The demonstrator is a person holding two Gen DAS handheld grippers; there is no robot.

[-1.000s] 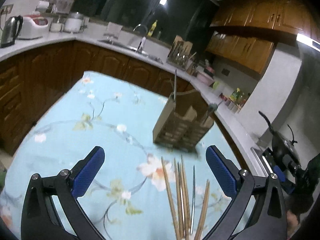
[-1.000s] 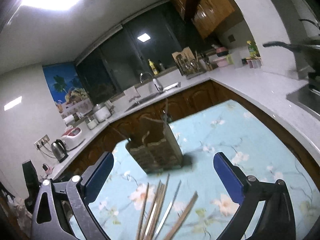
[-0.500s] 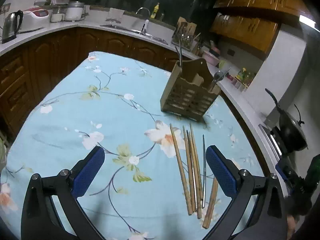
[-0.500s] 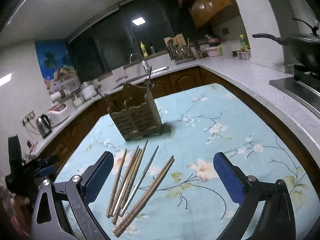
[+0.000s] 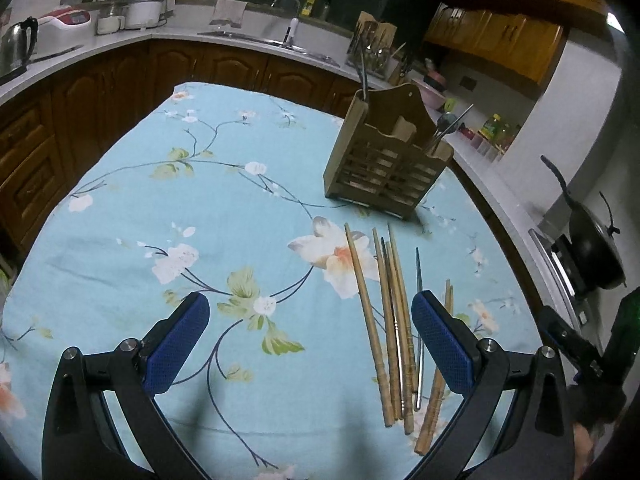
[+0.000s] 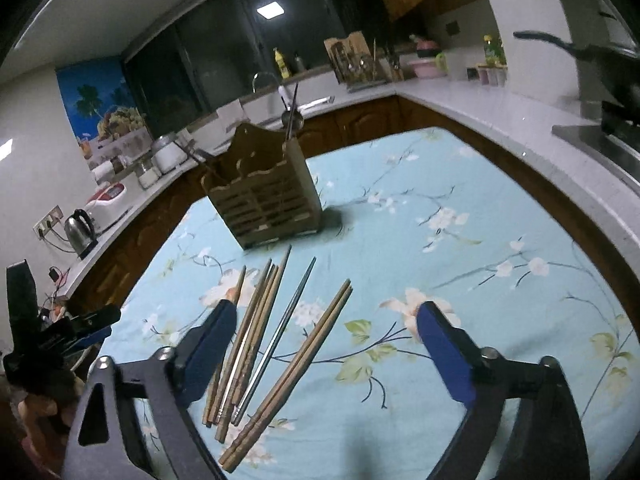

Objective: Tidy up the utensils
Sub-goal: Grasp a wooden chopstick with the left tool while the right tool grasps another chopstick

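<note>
Several wooden chopsticks (image 5: 390,320) and a thin metal one (image 5: 418,320) lie side by side on the floral blue tablecloth (image 5: 160,208). Beyond them stands a slatted wooden utensil holder (image 5: 386,164) with a spoon and metal sticks in it. My left gripper (image 5: 310,336) is open and empty above the cloth, its right finger beside the chopsticks. In the right wrist view the chopsticks (image 6: 260,340) lie in front of the holder (image 6: 264,196). My right gripper (image 6: 326,340) is open and empty, straddling the chopsticks from above.
A white counter (image 5: 248,40) with a sink, kettle (image 5: 14,46) and rice cookers wraps around the table. A black wok (image 5: 592,248) sits on the stove at the right. Wooden cabinets stand below the counter, close to the table's edges.
Both grippers have pulled back and tilted down, so the chopsticks and holder now sit further out in front. Both stay open. Nothing on the table has moved.
</note>
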